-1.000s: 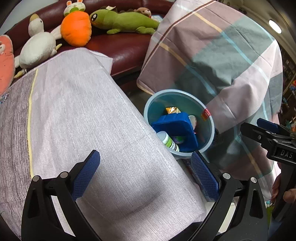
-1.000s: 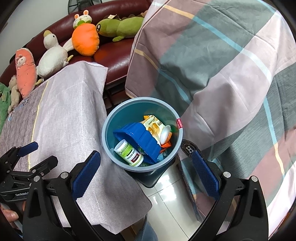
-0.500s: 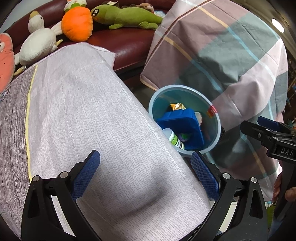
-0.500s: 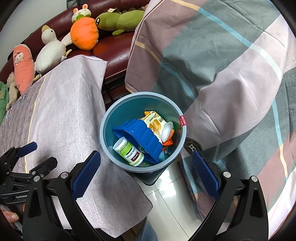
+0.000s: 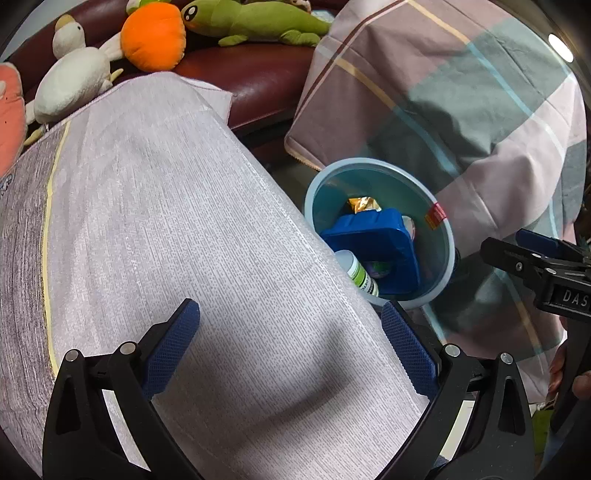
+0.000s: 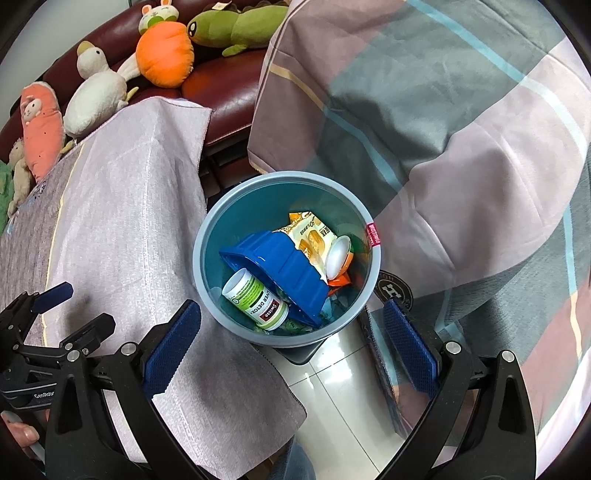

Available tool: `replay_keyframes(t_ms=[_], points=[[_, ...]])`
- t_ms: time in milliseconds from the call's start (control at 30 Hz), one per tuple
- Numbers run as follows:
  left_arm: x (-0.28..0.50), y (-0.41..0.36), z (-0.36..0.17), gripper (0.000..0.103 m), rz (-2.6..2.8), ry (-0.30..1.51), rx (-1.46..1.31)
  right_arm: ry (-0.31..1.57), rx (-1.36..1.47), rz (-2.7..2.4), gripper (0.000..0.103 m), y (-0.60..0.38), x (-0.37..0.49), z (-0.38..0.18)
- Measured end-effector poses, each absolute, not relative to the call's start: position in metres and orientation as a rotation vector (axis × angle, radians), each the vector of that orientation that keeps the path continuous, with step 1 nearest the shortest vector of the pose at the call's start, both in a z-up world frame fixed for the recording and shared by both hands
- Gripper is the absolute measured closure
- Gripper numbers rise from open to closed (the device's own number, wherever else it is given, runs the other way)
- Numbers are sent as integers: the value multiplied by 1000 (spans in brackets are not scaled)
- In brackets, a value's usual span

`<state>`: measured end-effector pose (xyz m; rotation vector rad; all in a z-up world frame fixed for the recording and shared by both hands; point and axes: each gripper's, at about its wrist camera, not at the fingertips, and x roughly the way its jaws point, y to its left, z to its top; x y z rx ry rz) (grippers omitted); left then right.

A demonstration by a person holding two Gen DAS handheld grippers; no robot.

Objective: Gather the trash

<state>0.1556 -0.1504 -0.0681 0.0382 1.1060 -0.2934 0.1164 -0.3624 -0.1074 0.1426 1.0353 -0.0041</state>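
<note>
A light blue trash bin [image 6: 236, 195] [image 5: 447, 243] stands on the floor between two cloth-covered surfaces. Inside lie a blue plastic tray [image 6: 284, 266] [image 5: 373, 236], a white and green supplement bottle [image 6: 258, 301] [image 5: 358, 273], a yellow snack packet [image 6: 314, 236] and a small white lid [image 6: 338, 254]. My right gripper [image 6: 291, 339] hovers open just above the bin's near rim, nothing between its fingers. My left gripper [image 5: 290, 339] is open over the grey tablecloth [image 5: 166, 221], left of the bin, holding nothing. Each gripper shows at the edge of the other's view.
A plaid blanket [image 6: 443, 110] drapes the surface right of the bin. A dark red sofa [image 6: 221, 81] at the back holds several plush toys, among them an orange carrot [image 6: 166, 59] and a green one [image 6: 240, 26]. Pale floor tiles [image 6: 332, 406] lie below the bin.
Both views have drifted slightly; the bin sits a little lower in the right wrist view and farther right in the left one. Both grippers stay open and empty.
</note>
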Motion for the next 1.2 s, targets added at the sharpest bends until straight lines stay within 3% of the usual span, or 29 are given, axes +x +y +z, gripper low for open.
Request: replay_keyframes(t_ms=[1200], points=[[174, -146, -97, 4, -263, 1154, 58, 1104, 129, -21, 8, -355, 144, -131]])
